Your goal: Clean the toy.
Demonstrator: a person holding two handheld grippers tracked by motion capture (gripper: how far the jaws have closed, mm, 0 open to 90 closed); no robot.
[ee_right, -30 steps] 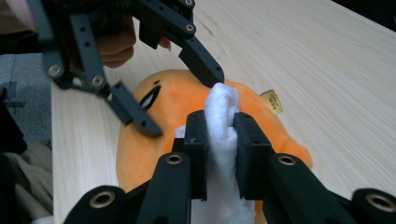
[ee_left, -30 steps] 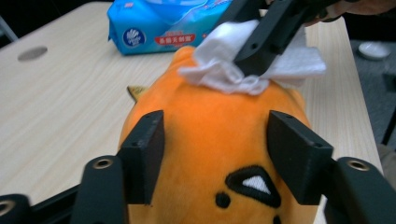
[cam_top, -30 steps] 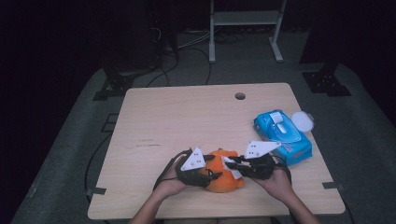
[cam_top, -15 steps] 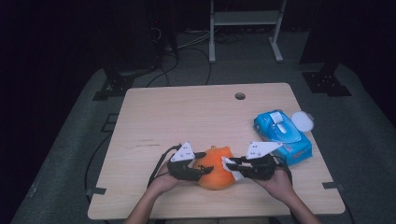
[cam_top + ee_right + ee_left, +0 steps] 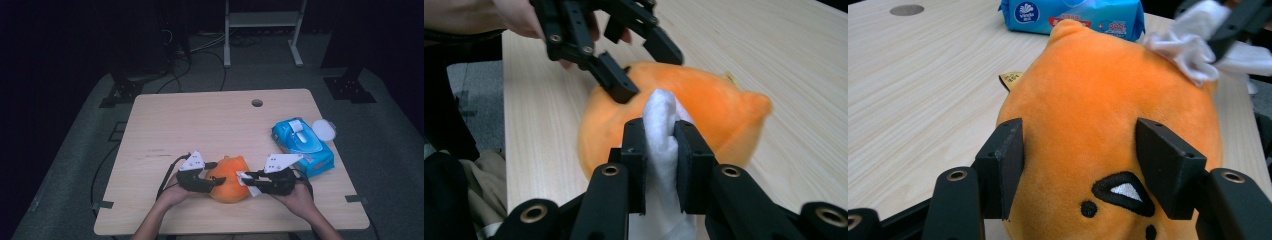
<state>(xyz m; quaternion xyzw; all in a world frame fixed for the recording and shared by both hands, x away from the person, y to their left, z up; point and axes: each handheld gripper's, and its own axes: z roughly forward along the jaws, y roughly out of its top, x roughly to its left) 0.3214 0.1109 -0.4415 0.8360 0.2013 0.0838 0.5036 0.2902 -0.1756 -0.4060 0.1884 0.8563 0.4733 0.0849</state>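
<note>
An orange plush toy lies near the table's front edge, between both hands. My left gripper comes in from the left, and in the left gripper view the left gripper has a pad on each side of the plush. Its jaws have just been opening a little with the plush still between them. My right gripper is shut on a white wipe, whose tip rests on the plush. In the right gripper view the left gripper sits on the toy's far side.
A blue pack of wet wipes lies at the table's right edge, with a white round lid behind it. The wooden table has a cable hole near its far edge. Cables and a metal stand lie on the floor beyond.
My left gripper has slid a little to the left along the plush. The right gripper with the wipe has stayed put.
</note>
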